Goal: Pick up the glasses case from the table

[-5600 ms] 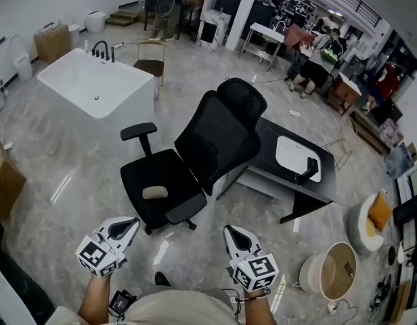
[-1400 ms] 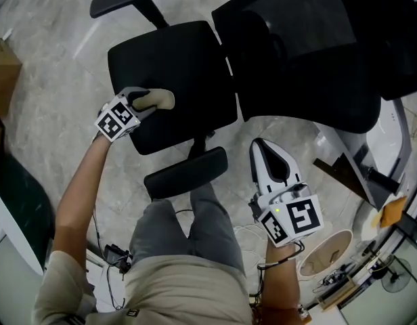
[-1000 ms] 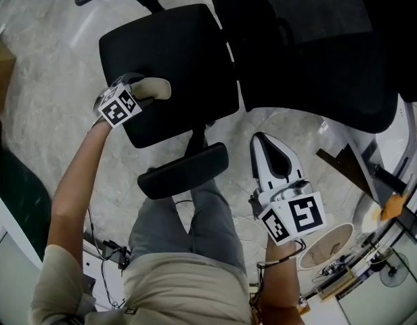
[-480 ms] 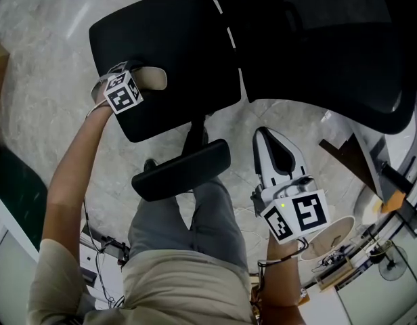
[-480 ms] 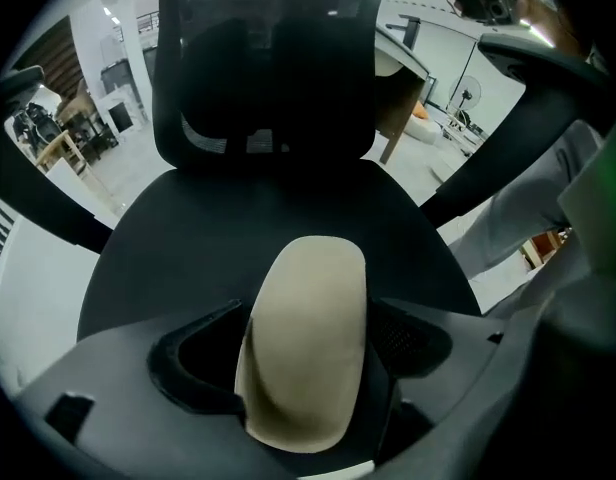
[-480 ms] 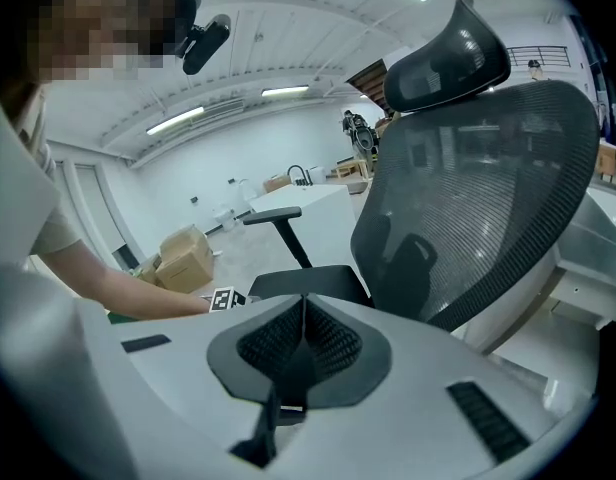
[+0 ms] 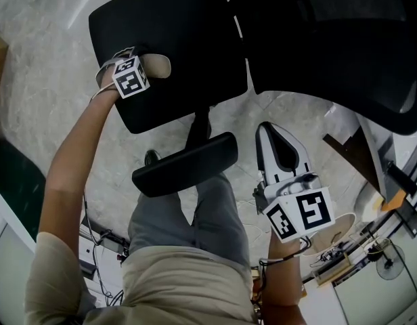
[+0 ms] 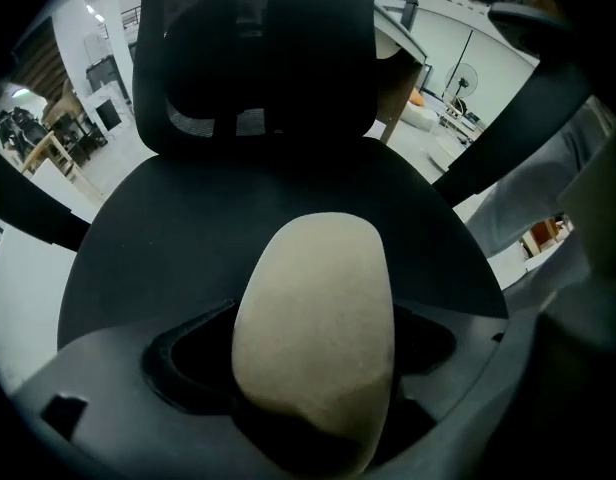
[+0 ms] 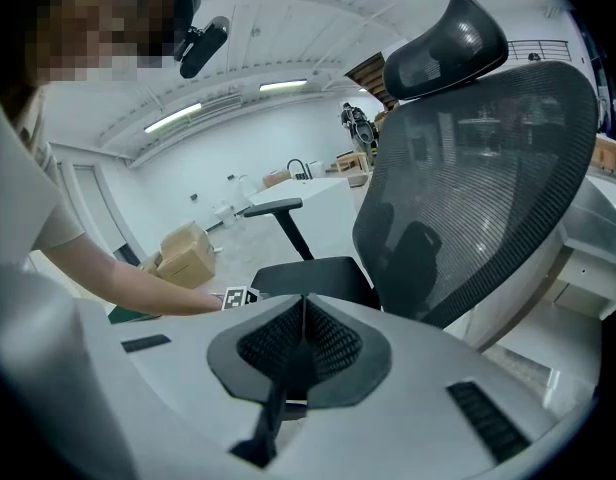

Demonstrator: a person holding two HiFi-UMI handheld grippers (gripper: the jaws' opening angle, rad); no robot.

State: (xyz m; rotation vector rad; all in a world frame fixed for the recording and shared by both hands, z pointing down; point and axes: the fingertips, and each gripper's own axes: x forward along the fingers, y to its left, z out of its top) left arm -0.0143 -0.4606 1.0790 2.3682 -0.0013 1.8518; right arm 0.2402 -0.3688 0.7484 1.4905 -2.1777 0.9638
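The glasses case (image 7: 159,64) is seen lying on the black chair seat (image 7: 188,32), near its edge. An armrest (image 7: 185,162) is seen just off the seat and the backrest (image 7: 330,39) beside it. The left tool (image 7: 142,68) is held over the seat with its jaws just opened wide, the case between them and not pressed. The right tool (image 7: 268,131), closed and empty, is held off the seat.

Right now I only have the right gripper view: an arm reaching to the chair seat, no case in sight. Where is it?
Observer: The glasses case lies on the black chair seat, not a table, just below the left gripper.
Operator: Gripped yet?
Observer: No. In the left gripper view the jaws stand wide apart, having just been opening, with the case between them.
Operator: What does it look like?
Observer: Beige, oval, smooth.
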